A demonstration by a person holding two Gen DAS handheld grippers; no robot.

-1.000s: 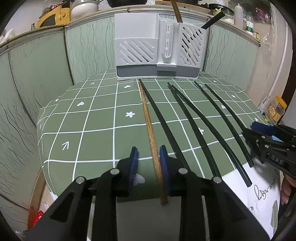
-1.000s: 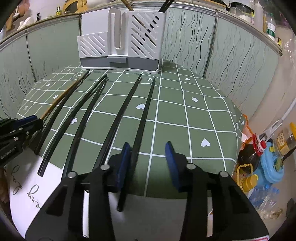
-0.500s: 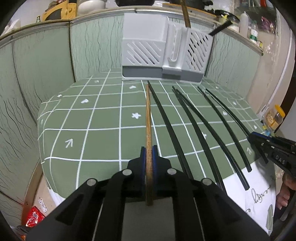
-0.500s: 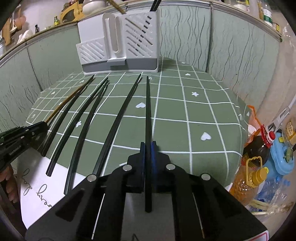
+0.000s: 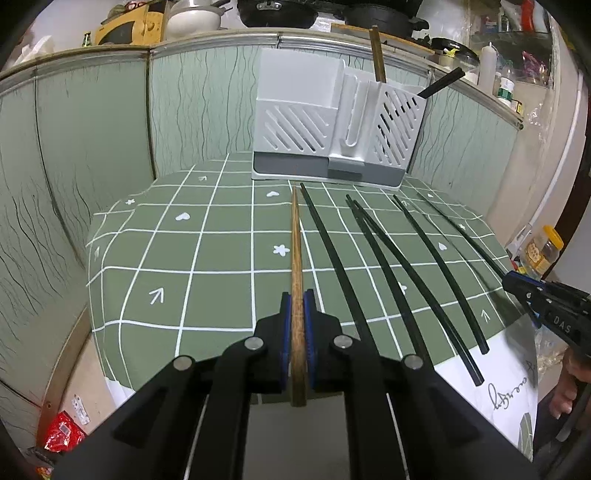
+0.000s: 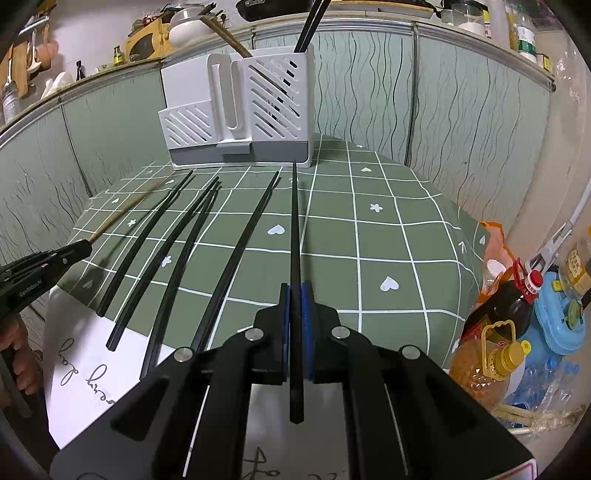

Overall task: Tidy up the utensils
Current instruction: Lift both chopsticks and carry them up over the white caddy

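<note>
My left gripper (image 5: 297,299) is shut on a brown wooden chopstick (image 5: 295,243) that points toward the white utensil holder (image 5: 332,133) at the back of the table. My right gripper (image 6: 295,291) is shut on a black chopstick (image 6: 294,221), its far tip close to the holder (image 6: 240,107). Several black chopsticks (image 5: 391,258) (image 6: 177,240) lie fanned on the green checked tablecloth (image 5: 207,254). The holder's right compartment has a wooden chopstick (image 5: 377,55) and black ones (image 6: 312,22) standing in it. Each gripper shows at the edge of the other's view: the right one (image 5: 511,282), the left one (image 6: 83,247).
Green panelled walls close in the table at back and sides. Oil bottles (image 6: 495,354) and a blue jug (image 6: 557,317) stand on the floor off the right edge. A white cloth with script (image 6: 88,373) hangs over the near edge. A red packet (image 5: 62,435) lies on the floor at left.
Both grippers went from open around their chopsticks to shut on them. The wooden chopstick and the rightmost black one now sit straight along the grippers, slightly lifted.
</note>
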